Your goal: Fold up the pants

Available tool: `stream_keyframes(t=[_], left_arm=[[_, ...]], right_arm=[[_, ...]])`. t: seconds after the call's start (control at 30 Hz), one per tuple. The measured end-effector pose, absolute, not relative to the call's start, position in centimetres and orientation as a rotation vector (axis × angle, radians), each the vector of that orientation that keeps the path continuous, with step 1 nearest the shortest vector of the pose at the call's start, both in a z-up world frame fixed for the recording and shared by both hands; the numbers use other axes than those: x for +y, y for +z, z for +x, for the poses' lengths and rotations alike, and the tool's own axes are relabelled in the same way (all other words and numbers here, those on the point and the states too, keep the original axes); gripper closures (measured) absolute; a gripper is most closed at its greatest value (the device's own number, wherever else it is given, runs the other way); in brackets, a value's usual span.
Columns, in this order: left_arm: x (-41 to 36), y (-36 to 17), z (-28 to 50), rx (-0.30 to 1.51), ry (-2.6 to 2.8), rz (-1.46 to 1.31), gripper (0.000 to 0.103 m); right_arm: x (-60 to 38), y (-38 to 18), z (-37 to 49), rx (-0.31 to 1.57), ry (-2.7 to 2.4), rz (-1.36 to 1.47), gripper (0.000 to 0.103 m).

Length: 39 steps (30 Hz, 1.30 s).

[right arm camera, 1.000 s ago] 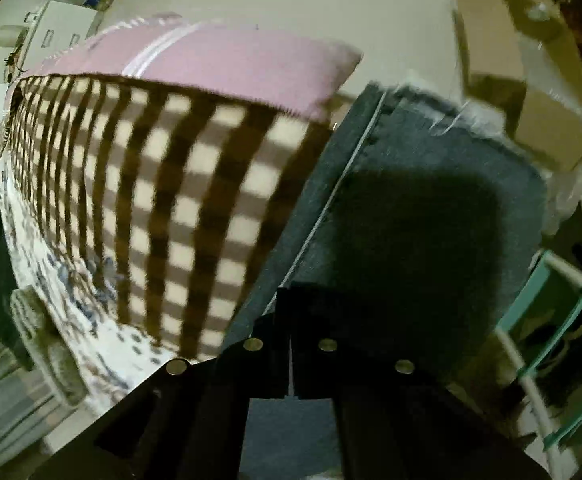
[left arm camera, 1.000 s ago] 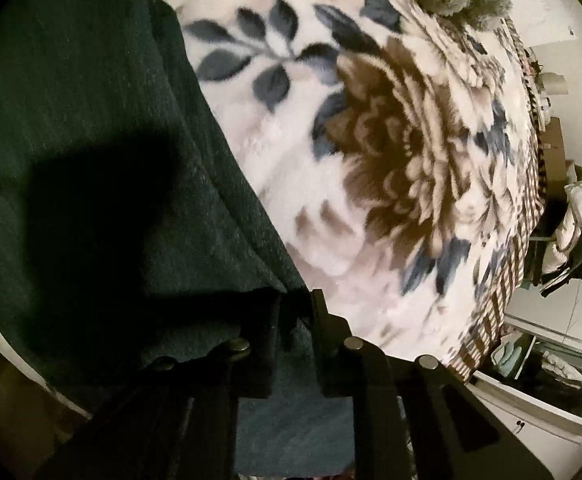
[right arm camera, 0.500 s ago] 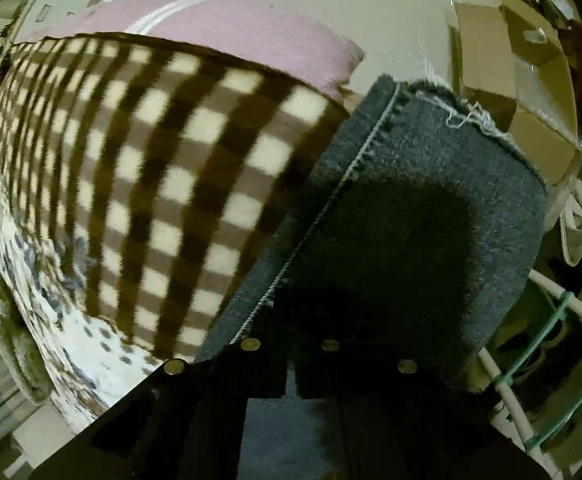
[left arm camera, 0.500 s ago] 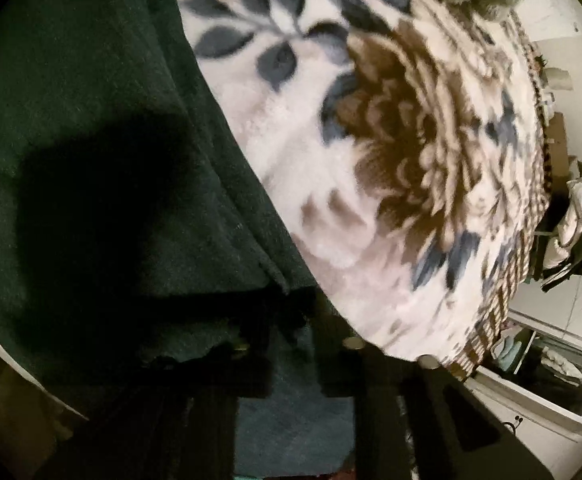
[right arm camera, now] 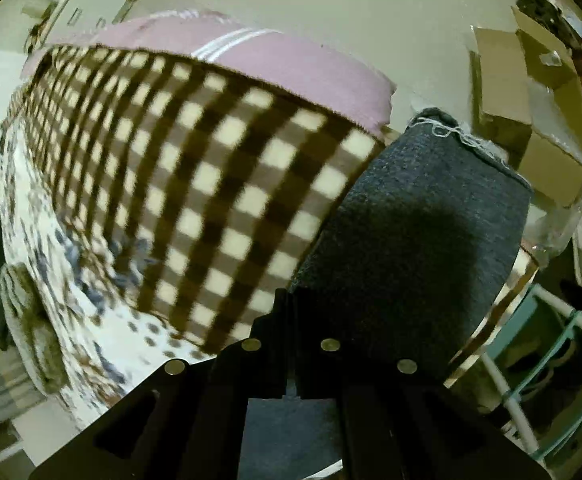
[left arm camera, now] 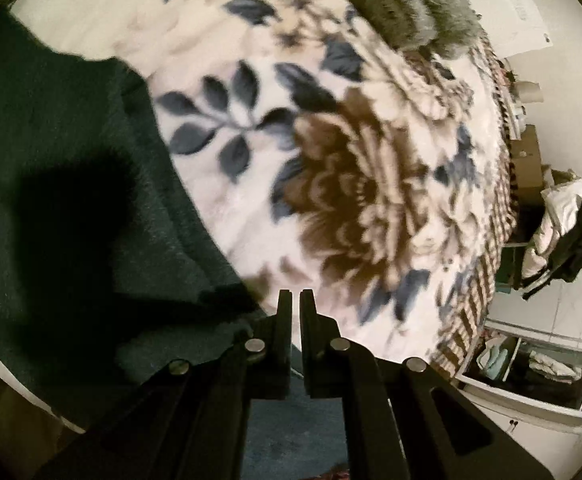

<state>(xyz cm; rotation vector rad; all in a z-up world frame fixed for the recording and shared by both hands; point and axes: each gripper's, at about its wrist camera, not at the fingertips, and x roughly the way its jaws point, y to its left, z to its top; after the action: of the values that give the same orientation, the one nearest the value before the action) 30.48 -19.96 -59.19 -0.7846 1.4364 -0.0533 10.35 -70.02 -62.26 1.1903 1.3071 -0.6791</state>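
Observation:
The dark denim pants (left arm camera: 71, 208) fill the left half of the left wrist view, draped over the floral blanket (left arm camera: 351, 168). My left gripper (left arm camera: 295, 300) is shut on the pants' edge, with fabric running under its left finger and below the jaws. In the right wrist view a grey-blue pant leg (right arm camera: 423, 240) with a frayed hem hangs at the right. My right gripper (right arm camera: 291, 300) is shut on that leg's edge.
A brown checked blanket (right arm camera: 219, 184) and pink cover (right arm camera: 291, 64) lie on the bed. Cardboard boxes (right arm camera: 531, 92) stand on the floor at right, with a white and green rack (right arm camera: 551, 360) below. A grey fuzzy pillow (left arm camera: 403, 4) and clothes pile (left arm camera: 563, 232) show in the left wrist view.
Both grippers have lifted, carrying the pants with them. More floral blanket shows in the left view, and the leg hangs further to the right in the right view.

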Motion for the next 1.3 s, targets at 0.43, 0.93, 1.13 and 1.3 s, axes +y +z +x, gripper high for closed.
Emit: stream_keyframes(t=[0.43, 0.93, 1.13, 1.3], left_arm=[[-28.8, -58.0, 26.8, 1.512, -0.178, -0.286, 0.016], [-40.8, -61.4, 21.3, 1.488, -0.311, 0.230, 0.014], [-39.7, -64.7, 20.5, 1.549, -0.291, 0.202, 0.011], [-38.7, -65.5, 20.2, 1.536, -0.317, 0.157, 0.000]], right_arm=[[-76.3, -61.0, -0.6, 1.165, -0.700, 1.238, 0.044], [-78.5, -65.3, -4.4, 1.100, -0.759, 1.101, 0.097], [-78.4, -65.7, -6.0, 1.094, -0.805, 1.135, 0.100], [-80.1, -66.5, -7.9, 0.983, -0.672, 1.336, 0.038]])
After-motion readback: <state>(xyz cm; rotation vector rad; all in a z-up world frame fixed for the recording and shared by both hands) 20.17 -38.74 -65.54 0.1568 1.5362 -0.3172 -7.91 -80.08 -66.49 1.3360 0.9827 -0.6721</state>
